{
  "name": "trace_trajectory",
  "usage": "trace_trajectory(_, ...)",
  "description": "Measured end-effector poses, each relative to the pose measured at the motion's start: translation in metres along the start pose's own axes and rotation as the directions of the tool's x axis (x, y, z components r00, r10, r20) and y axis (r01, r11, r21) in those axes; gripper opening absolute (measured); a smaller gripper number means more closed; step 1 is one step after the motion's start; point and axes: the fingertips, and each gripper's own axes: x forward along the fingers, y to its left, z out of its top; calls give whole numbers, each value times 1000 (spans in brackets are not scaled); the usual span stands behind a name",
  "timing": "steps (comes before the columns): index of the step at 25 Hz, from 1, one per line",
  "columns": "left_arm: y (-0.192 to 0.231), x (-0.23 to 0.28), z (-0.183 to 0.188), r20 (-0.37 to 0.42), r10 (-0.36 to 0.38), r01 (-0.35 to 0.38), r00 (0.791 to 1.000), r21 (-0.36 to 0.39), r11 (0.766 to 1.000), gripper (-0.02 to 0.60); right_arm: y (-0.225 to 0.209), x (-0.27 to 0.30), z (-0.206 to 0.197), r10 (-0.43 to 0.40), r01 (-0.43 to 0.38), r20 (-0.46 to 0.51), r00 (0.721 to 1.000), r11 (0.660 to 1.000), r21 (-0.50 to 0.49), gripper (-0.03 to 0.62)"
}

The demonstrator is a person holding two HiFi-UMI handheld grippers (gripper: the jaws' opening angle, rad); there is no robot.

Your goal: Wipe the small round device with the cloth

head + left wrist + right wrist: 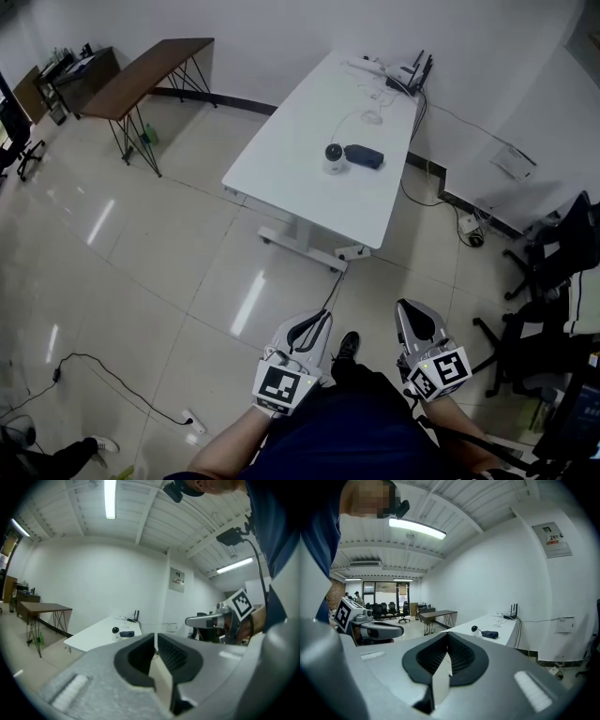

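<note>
Distance rules here: small round device (335, 156) sits on the bench (309, 112) at upper centre, cloth (364, 156) just right of it, well above both empty grippers; left gripper (312, 325) fingers barely apart, right gripper (417, 323) fingers together.

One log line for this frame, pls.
left gripper: empty, jaws barely apart | right gripper: shut, empty | small round device: on white table, cloth beside it, neither touched

round device (335, 156) — tiny, chair (565, 251) cut off
</note>
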Motion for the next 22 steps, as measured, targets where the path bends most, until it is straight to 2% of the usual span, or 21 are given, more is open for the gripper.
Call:
trace_trajectory(6, 21, 10, -2, -8, 34, -34, 999, -23, 999, 3, -15, 26, -7, 11, -11, -18, 1000, 998, 54, 5)
trace_trajectory(13, 52, 38, -6, -60, 91, -93, 994, -39, 995, 5, -36, 69, -13, 62, -59, -23, 998, 994, 97, 5)
trace_trajectory(22, 75, 117, -8, -144, 100, -109, 985, -57, 992, 28, -99, 119, -14, 114, -107, -41, 993, 984, 141, 5)
